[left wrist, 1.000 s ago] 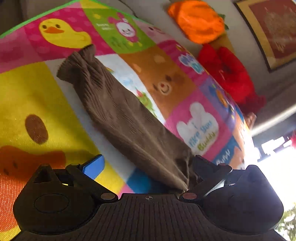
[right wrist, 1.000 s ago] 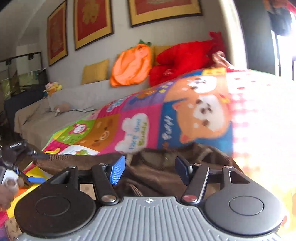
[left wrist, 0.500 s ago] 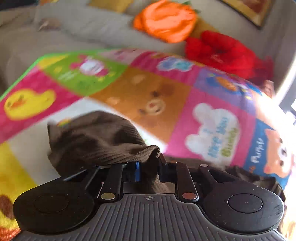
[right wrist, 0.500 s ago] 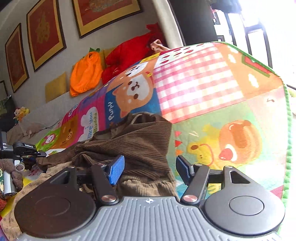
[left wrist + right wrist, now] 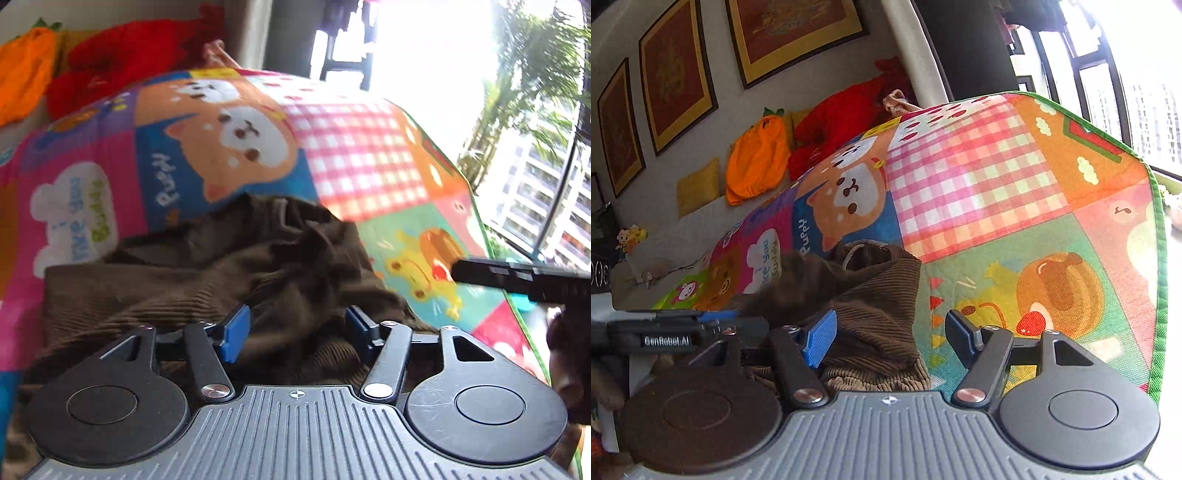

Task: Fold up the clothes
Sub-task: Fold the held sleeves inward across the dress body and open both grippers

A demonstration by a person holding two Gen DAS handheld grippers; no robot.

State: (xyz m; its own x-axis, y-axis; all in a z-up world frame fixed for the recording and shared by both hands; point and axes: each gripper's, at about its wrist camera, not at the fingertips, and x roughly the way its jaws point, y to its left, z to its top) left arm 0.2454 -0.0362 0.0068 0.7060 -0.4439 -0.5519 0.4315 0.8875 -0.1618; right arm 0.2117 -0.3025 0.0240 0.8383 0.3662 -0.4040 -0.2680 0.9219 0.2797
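Observation:
Brown corduroy trousers lie bunched on the colourful play mat. My left gripper hovers low over the heap. Its jaws are opening, and cloth lies under and between the blue pads without being pinched. In the right wrist view the trousers sit at the centre, with a blurred brown flap dropping onto them. My right gripper is at the heap's near right edge. Its jaws are also opening, with cloth beside the left pad and bare mat under the right one. Neither gripper holds anything.
An orange pumpkin cushion, a red cushion and a yellow cushion line the wall under framed pictures. The mat's green edge runs along the right, near a bright window. A hand shows at the far right.
My left gripper shut on the trouser leg's end, carried it across onto the bunched waist part, and has let go. The right gripper swung toward the window side, then held still.

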